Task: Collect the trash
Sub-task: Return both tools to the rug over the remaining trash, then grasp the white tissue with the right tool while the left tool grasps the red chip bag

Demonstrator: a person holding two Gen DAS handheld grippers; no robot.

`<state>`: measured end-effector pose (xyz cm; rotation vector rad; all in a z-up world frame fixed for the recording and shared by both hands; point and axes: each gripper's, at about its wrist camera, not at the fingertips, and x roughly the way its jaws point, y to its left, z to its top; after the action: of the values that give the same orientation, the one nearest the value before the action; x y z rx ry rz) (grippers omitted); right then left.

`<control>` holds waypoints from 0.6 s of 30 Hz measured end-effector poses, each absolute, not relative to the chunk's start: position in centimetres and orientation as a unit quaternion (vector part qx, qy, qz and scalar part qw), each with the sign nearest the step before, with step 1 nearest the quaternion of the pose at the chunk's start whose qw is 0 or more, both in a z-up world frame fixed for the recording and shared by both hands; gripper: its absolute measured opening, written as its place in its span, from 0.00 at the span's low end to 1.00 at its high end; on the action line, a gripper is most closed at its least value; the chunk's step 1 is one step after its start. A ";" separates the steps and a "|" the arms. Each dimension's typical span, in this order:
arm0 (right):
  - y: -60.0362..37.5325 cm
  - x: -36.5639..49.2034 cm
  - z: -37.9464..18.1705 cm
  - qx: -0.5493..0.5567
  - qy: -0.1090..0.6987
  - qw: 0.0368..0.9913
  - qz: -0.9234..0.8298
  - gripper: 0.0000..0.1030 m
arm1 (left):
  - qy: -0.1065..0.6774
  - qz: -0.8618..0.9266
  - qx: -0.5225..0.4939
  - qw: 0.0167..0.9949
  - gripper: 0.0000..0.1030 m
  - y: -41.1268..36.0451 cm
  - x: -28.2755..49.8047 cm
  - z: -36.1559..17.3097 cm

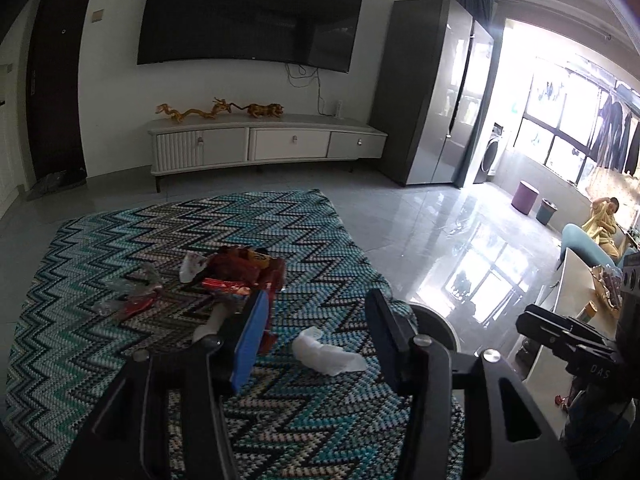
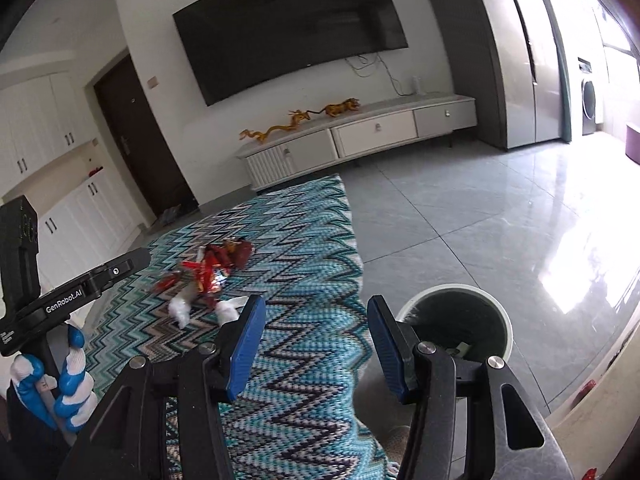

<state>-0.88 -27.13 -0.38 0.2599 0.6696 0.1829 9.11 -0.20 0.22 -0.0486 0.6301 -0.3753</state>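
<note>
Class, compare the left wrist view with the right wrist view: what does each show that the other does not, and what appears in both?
Only the left wrist view shows the person in yellow, the hanging laundry and the crumpled white tissue lying apart from the pile.

Only the right wrist view shows the white cabinets and the bin's dark inside.

Both show the zigzag rug, red wrapper pile, television and TV console; the left gripper and right gripper are both open.

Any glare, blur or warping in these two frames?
Left wrist view: the window is blown out, with glare across the floor; the TV bows from fisheye. Right wrist view: a bright glare patch on the floor, and the red wrappers look smeared; the rug stays sharp.
</note>
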 end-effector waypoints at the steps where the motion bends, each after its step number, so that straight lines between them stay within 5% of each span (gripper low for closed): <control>1: -26.9 -0.9 -0.3 0.126 0.326 0.932 0.092 0.49 | 0.308 -0.175 -0.026 0.935 0.47 0.7 9.1 0.2; 18: -22.6 3.2 -3.8 0.107 0.373 0.908 0.159 0.49 | 0.383 -0.075 -0.057 0.919 0.48 10.0 11.7 -5.8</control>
<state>3.16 -22.62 -3.82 0.2200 0.7707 0.3277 11.73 10.03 -5.81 -0.1168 0.7883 -0.1541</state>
